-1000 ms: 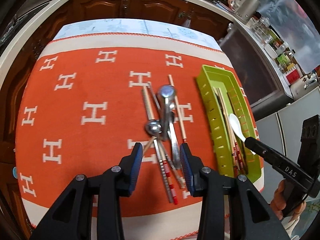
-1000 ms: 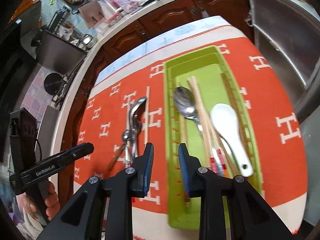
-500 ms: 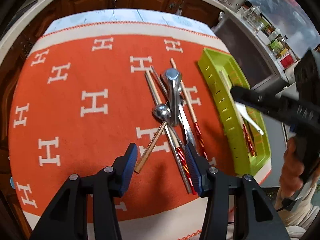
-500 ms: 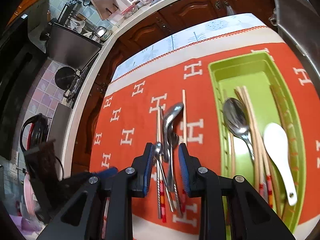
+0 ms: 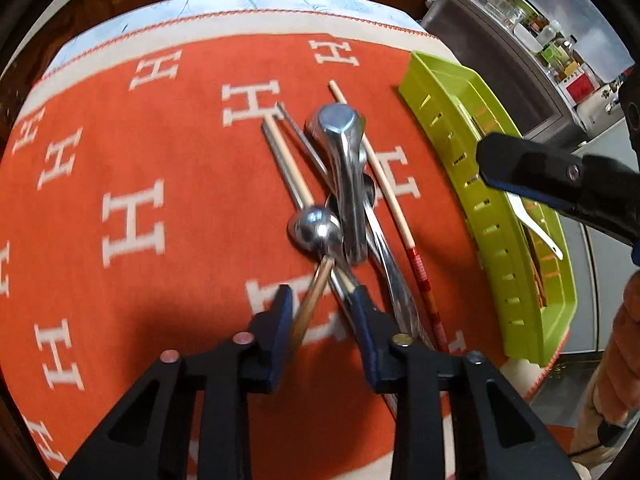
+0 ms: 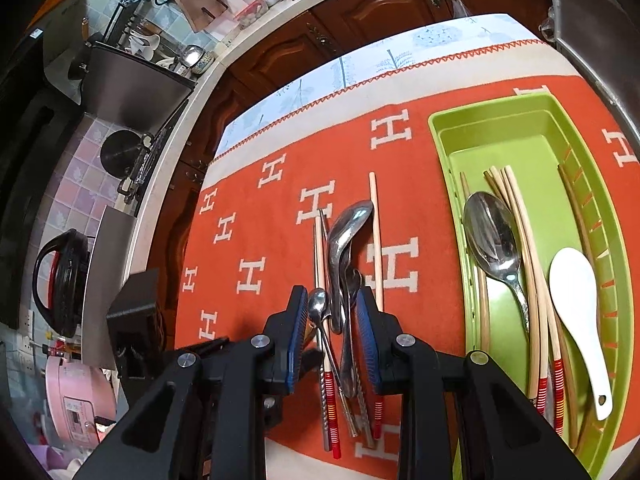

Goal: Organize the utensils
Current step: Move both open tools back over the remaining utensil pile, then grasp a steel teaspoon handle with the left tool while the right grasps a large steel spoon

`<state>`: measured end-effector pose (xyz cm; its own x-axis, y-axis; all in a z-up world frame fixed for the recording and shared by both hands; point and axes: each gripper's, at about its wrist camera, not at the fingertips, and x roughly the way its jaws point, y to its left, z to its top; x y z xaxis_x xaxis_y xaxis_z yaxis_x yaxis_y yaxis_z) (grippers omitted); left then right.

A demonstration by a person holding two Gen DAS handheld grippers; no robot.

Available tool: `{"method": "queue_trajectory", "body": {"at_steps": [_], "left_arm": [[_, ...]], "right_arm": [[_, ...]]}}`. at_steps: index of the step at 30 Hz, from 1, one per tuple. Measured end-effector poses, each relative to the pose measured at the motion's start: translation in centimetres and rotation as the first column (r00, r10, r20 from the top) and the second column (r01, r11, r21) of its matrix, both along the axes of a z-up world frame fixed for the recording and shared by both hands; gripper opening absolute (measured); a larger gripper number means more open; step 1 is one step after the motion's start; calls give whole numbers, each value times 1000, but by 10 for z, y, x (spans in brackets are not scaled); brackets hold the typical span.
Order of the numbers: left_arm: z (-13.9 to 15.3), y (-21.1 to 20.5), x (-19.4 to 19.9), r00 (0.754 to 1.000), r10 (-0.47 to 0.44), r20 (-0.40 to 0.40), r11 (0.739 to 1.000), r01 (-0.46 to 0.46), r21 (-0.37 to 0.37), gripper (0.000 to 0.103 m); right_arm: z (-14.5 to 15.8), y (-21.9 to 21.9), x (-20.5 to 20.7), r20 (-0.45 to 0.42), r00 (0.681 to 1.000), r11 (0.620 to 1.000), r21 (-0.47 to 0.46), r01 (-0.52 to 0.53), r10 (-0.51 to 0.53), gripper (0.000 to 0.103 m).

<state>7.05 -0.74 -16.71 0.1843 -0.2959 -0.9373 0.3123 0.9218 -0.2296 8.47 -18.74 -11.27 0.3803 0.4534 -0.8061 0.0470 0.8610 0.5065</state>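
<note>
Since the earlier frame we bring the left gripper [image 5: 322, 312] down over the utensil pile [image 5: 344, 200], jaws closing around a wooden-handled small spoon [image 5: 316, 232] not yet clamped, to carry it to the green tray [image 5: 452, 128]; the right gripper [image 6: 334, 344] hovers part-open, empty.

1. The bench [image 6: 304, 92] is covered with an orange cloth [image 5: 168, 152] with white H letters.
2. Behind it stand dark brown wooden cabinets [image 6: 360, 12] under a pale counter edge.
3. A steel sink [image 6: 132, 92] sits at the left, with a wall of pale tiles [image 6: 80, 184] near it.
4. A pink cooker [image 6: 80, 396] stands low at the left.
</note>
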Motion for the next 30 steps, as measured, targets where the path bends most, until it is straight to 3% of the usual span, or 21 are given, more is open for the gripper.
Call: {"method": "queue_trajectory", "body": {"at_steps": [6,9,12,19,30], "left_arm": [[0,-3,12,1000,-4,14,1000,4,-7,8],[5,-2,11,999,9,53,999,-11,34,4],[16,3,6,994,22,103,998,-29,62,4],[30,33,6,991,91,94,995,-94,32,4],[35,83,-2,975,203,92,978,-207,29,4]], "right_arm": [[-6,-1,10,-10,1000,1000,24,20,-19,26],[-11,-1,20,-18,999,998,41,38,-38,26],[-18,1,33,-32,998,997,62,56,-54,26],[-40,19,65,-86,995,993,97,64,-56,26],[-82,35,97,-168,981,991,73,113,-100,26]]}}
